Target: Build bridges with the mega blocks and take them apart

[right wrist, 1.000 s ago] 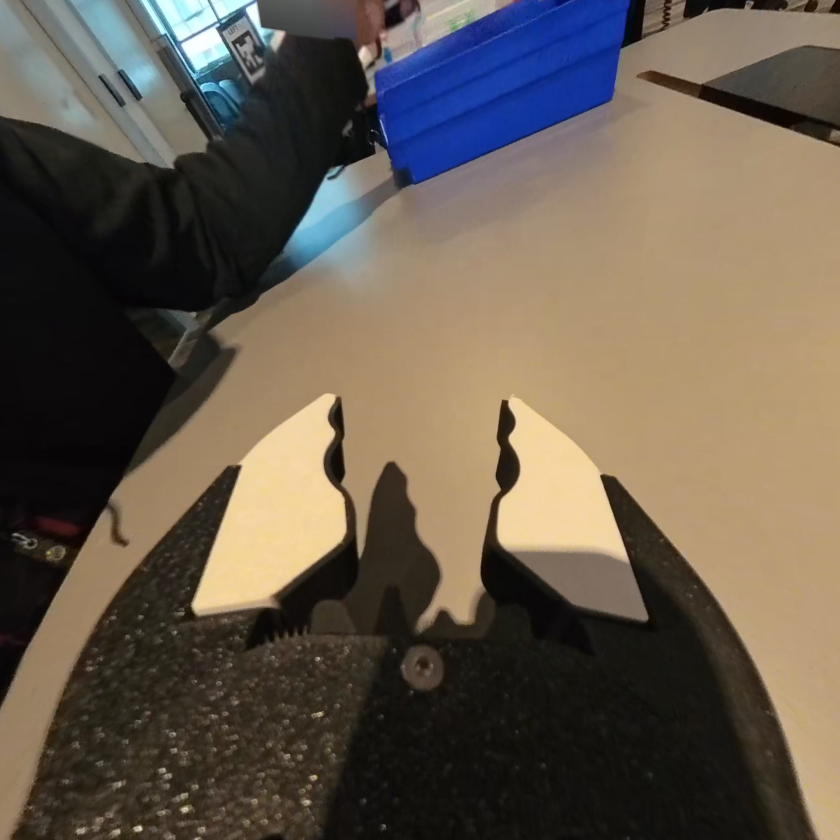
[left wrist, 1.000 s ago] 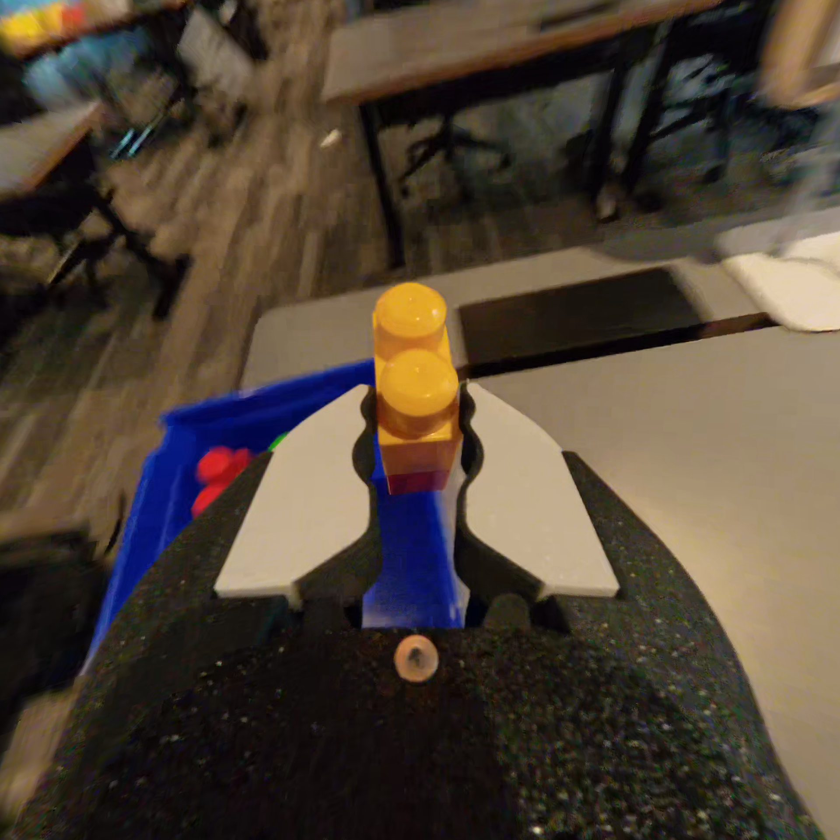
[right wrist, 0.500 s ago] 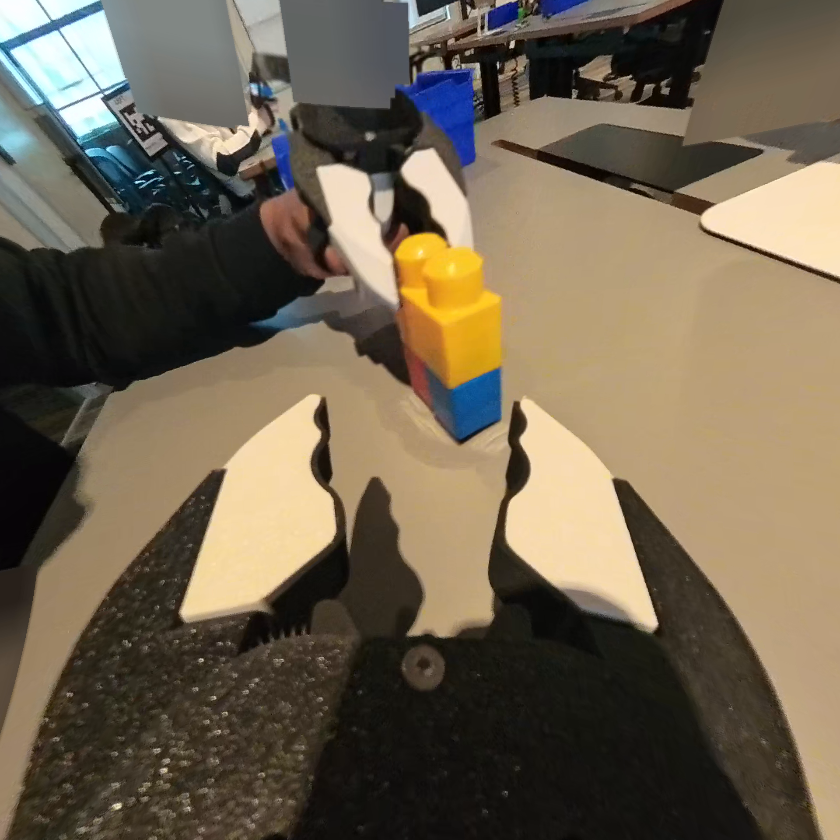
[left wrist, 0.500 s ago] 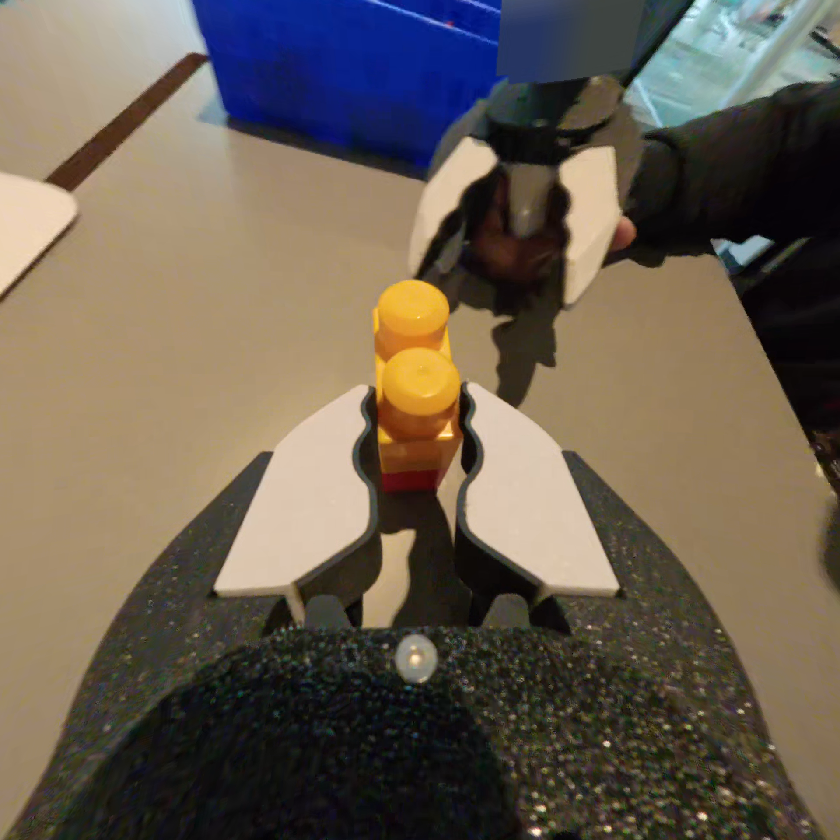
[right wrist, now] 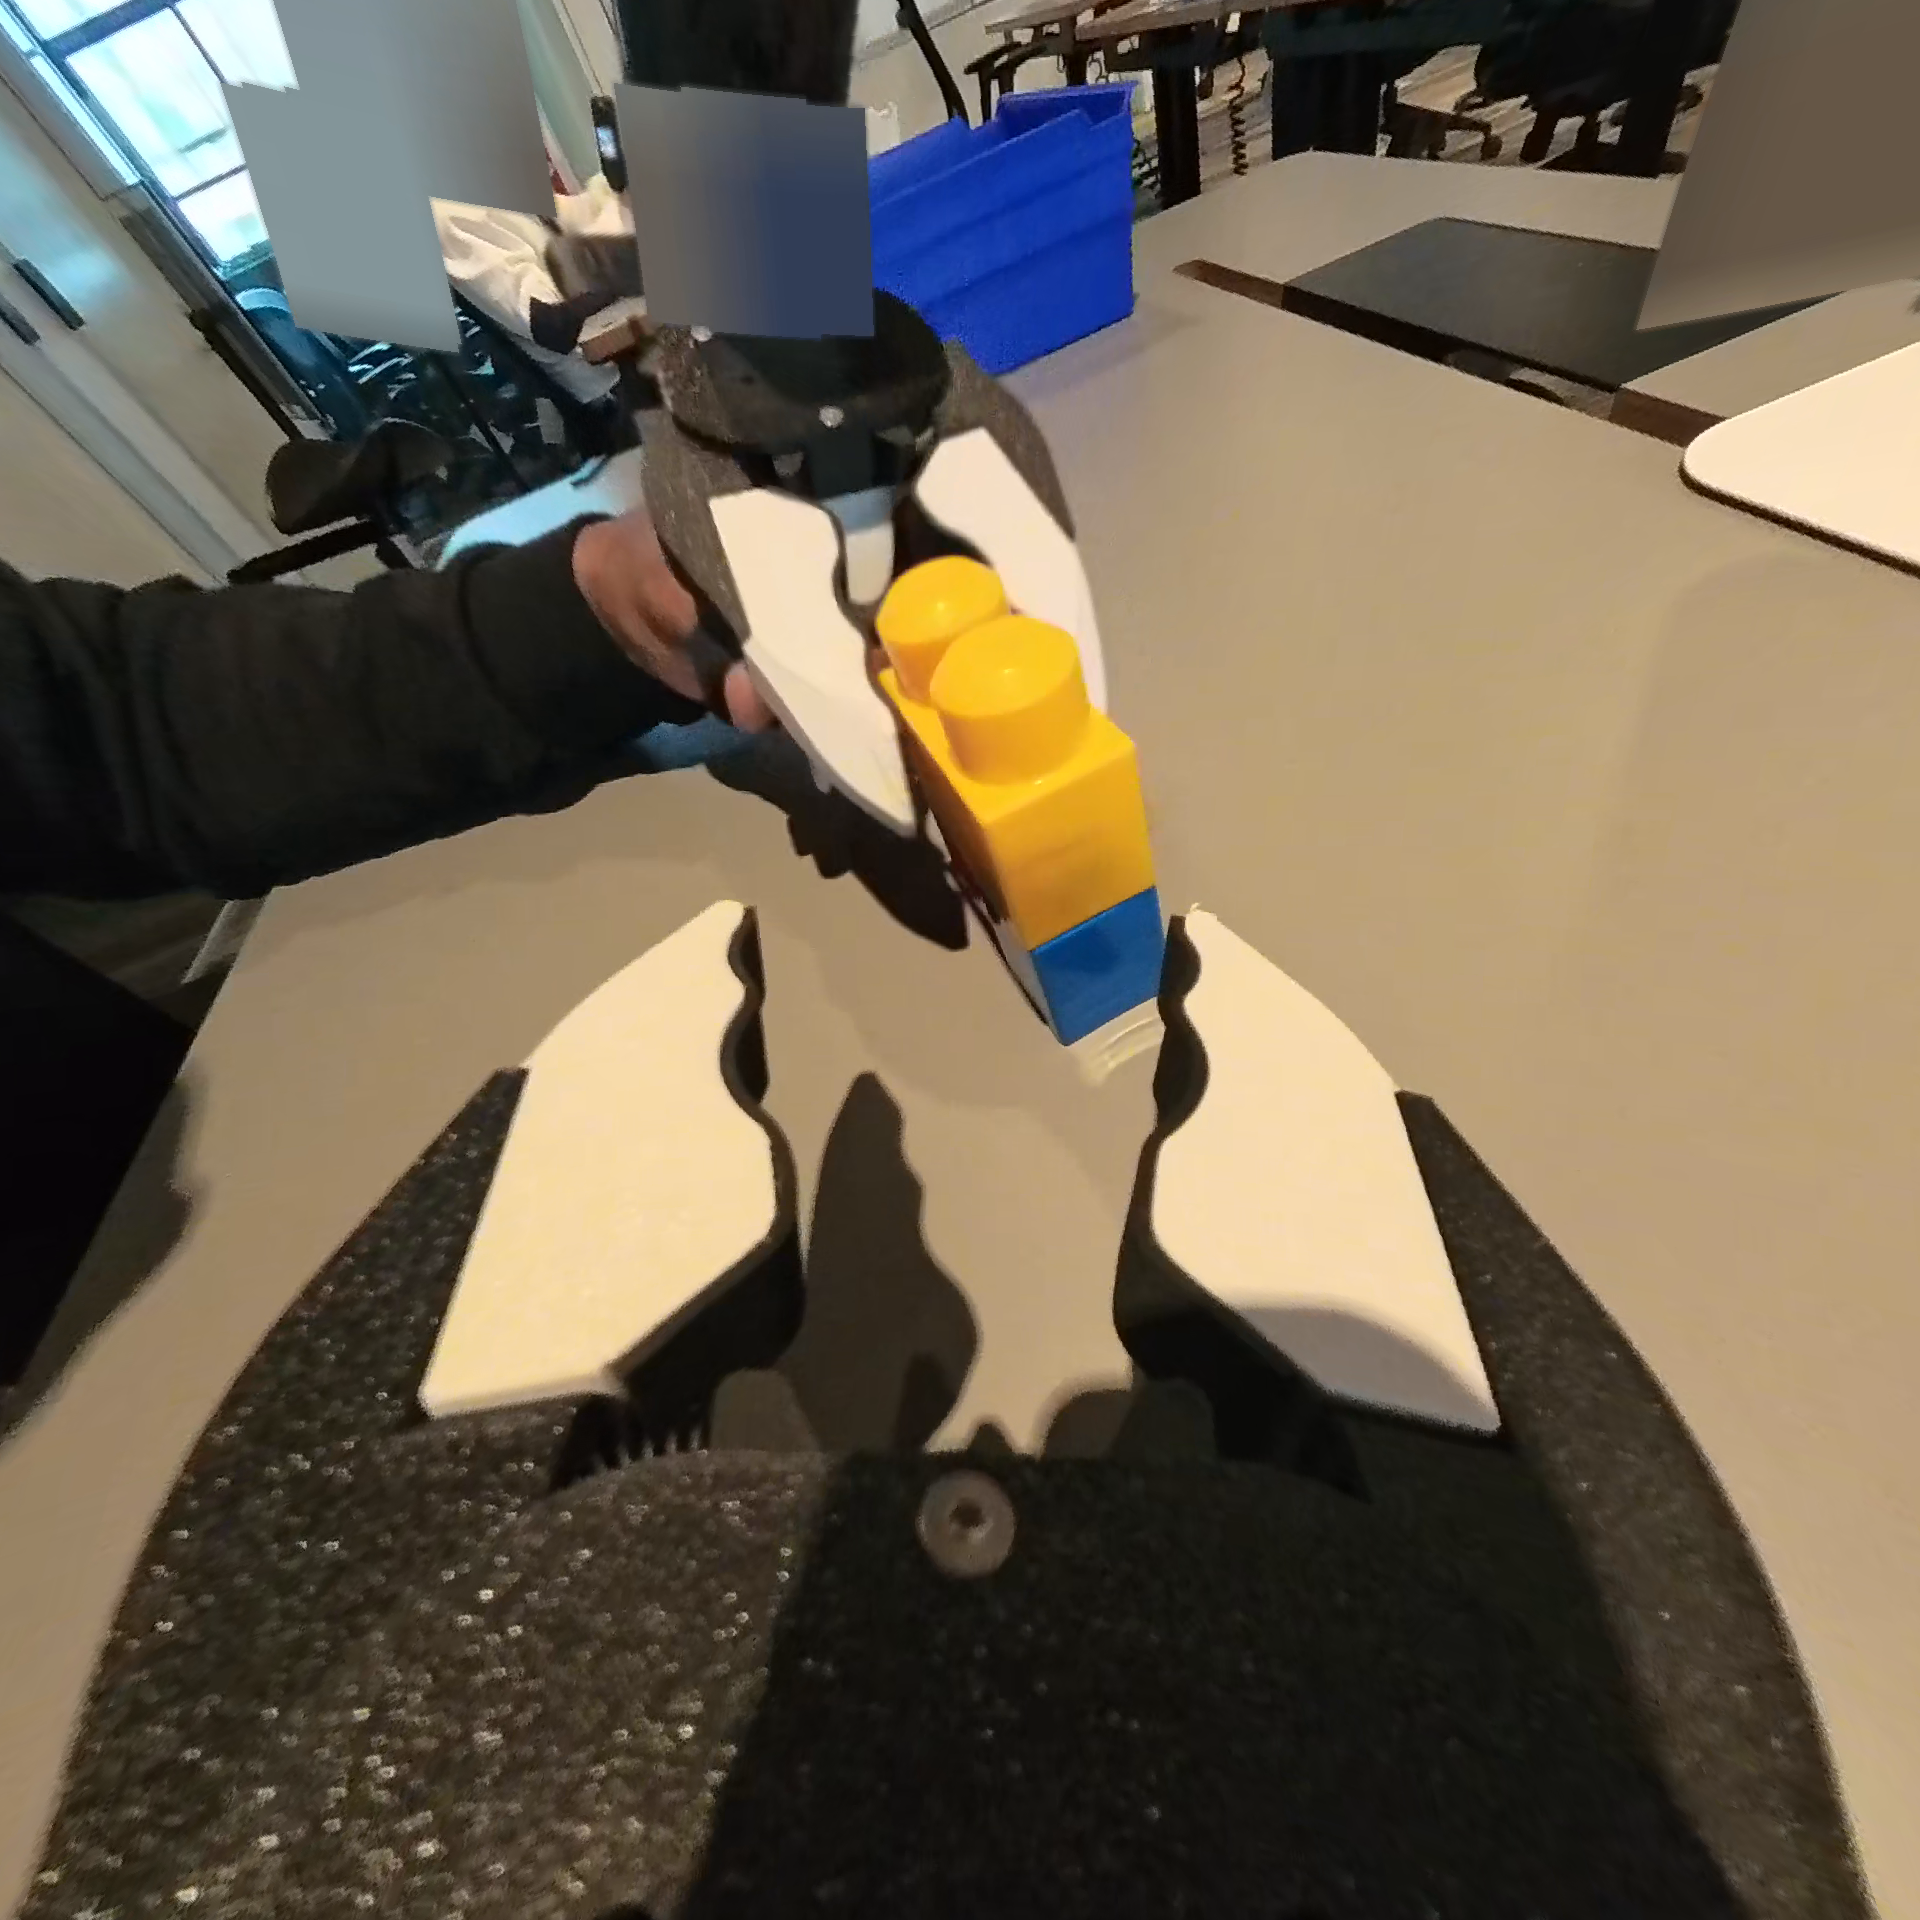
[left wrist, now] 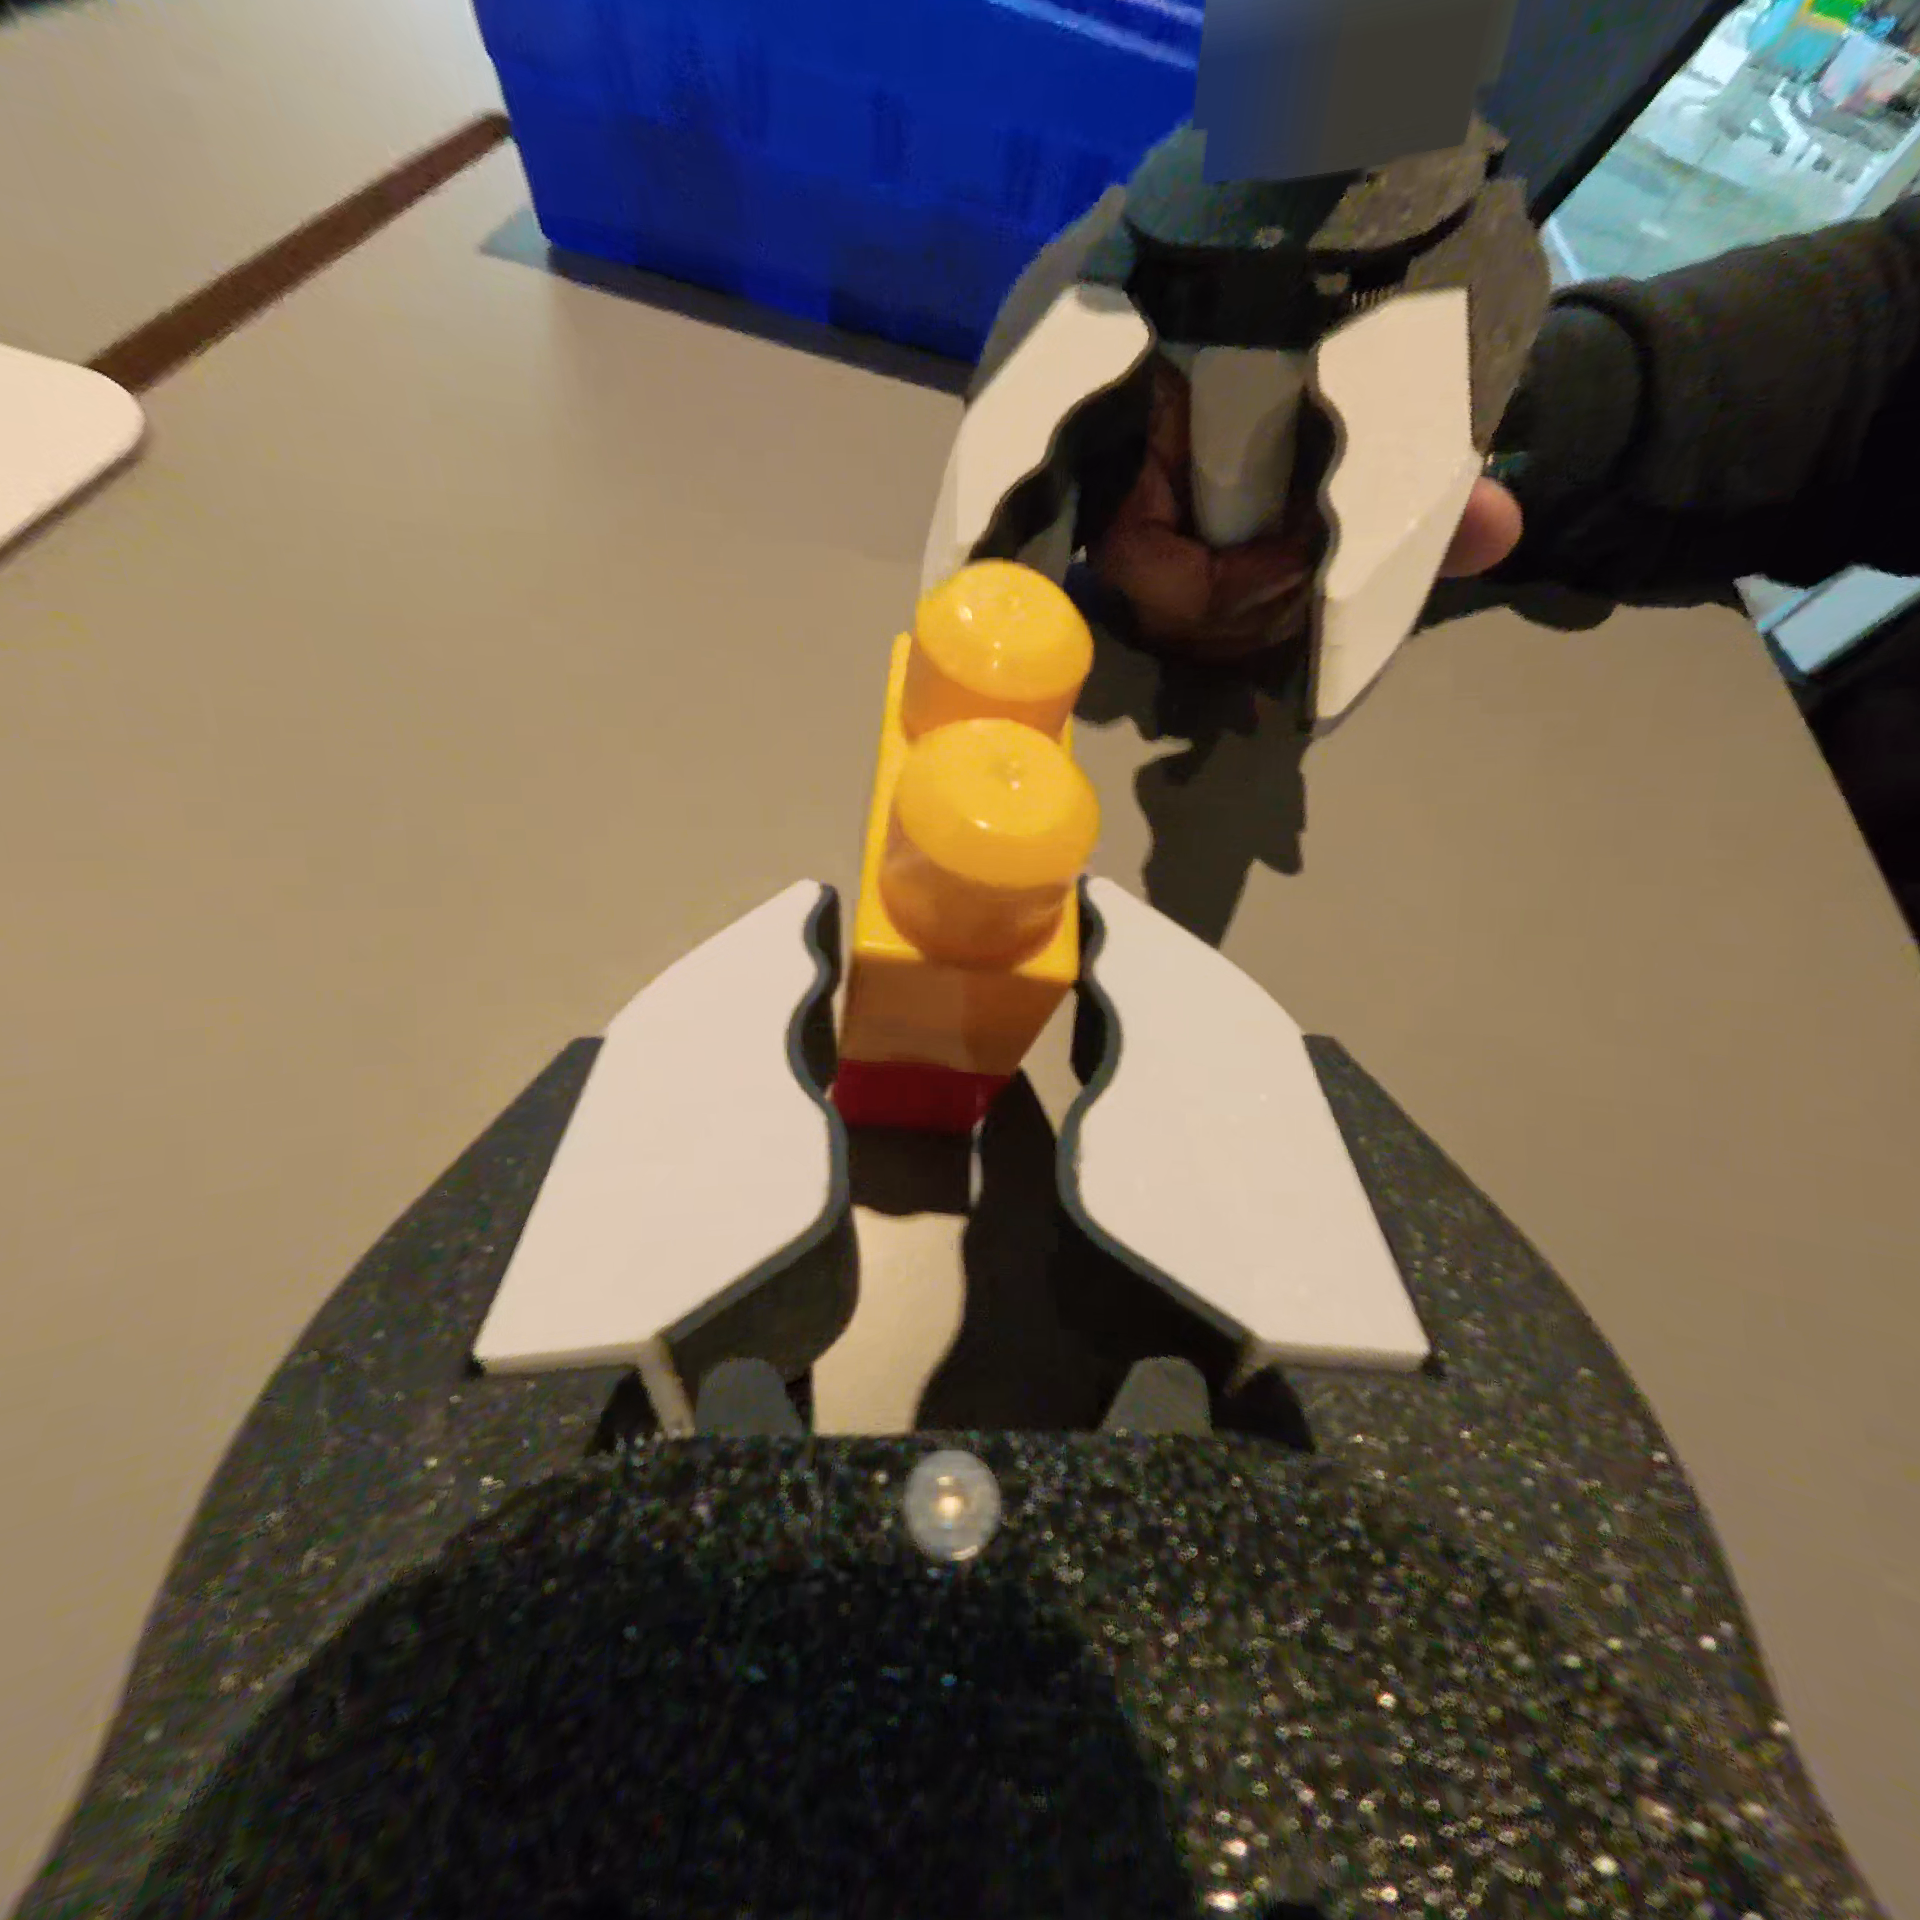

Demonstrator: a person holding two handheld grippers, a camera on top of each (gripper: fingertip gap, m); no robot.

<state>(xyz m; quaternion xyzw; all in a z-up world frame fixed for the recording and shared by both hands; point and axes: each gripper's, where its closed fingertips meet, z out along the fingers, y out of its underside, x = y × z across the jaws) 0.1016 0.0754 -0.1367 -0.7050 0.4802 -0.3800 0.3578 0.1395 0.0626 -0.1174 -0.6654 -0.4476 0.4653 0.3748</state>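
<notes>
The left gripper (left wrist: 956, 925) clamps a yellow two-stud block (left wrist: 961, 873) stacked on a red block (left wrist: 914, 1091) and a blue block (right wrist: 1101, 961), low over the grey table (left wrist: 416, 727). The right gripper (right wrist: 961, 971) faces it with jaws wide and empty, one fingertip (right wrist: 1195, 945) just beside the blue block. A blue bin (left wrist: 831, 156) stands behind

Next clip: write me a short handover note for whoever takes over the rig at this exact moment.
Left gripper: shut on the yellow block, which tops a red block and a blue block.
Right gripper: open, holding nothing, facing the stack, its right finger next to the blue block.
Stack sits low over the grey table; contact unclear. Blue bin at the far edge.
Done: one small bridge assembled.
Left: probably take it apart.
</notes>
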